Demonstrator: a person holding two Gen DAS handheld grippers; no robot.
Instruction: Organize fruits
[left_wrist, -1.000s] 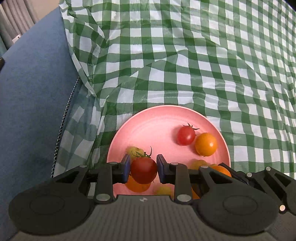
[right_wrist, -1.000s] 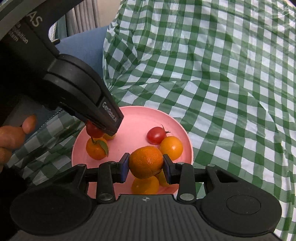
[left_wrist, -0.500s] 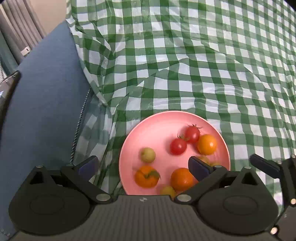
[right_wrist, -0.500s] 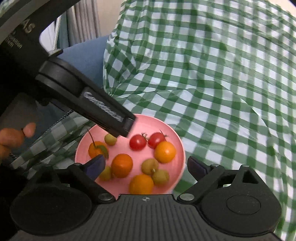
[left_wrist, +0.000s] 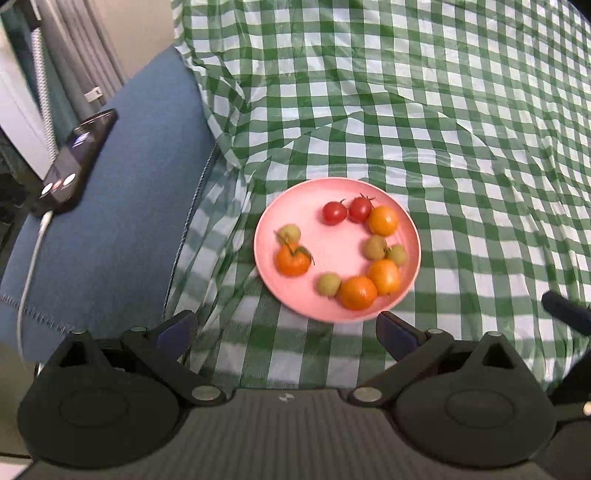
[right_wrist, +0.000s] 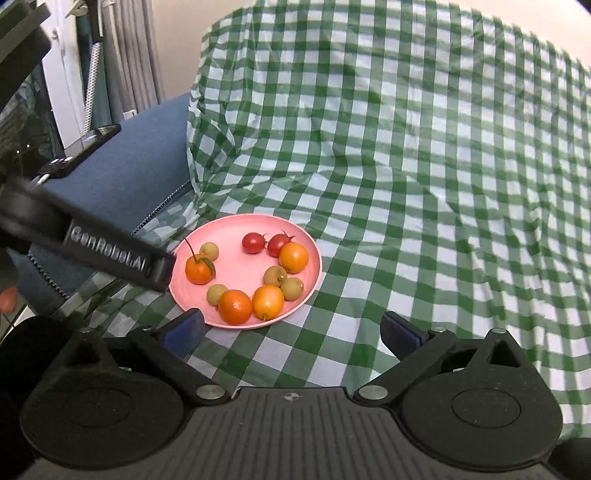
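Right wrist view: pink plate (right_wrist: 312, 254) near cloth edge (right_wrist: 192, 192).

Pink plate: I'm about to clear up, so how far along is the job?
Done: two tomatoes, four oranges and four greenish fruits sit on the pink plate. In hand: nothing; the left gripper is open and empty, the right gripper is opening, nothing between its jaws. Left: no fruit shows on the checked cloth.

place: home | cues: checked tablecloth (left_wrist: 424, 110); blue sofa cushion (left_wrist: 122, 206); grey curtains (right_wrist: 129, 55); charging phone (left_wrist: 74, 162)
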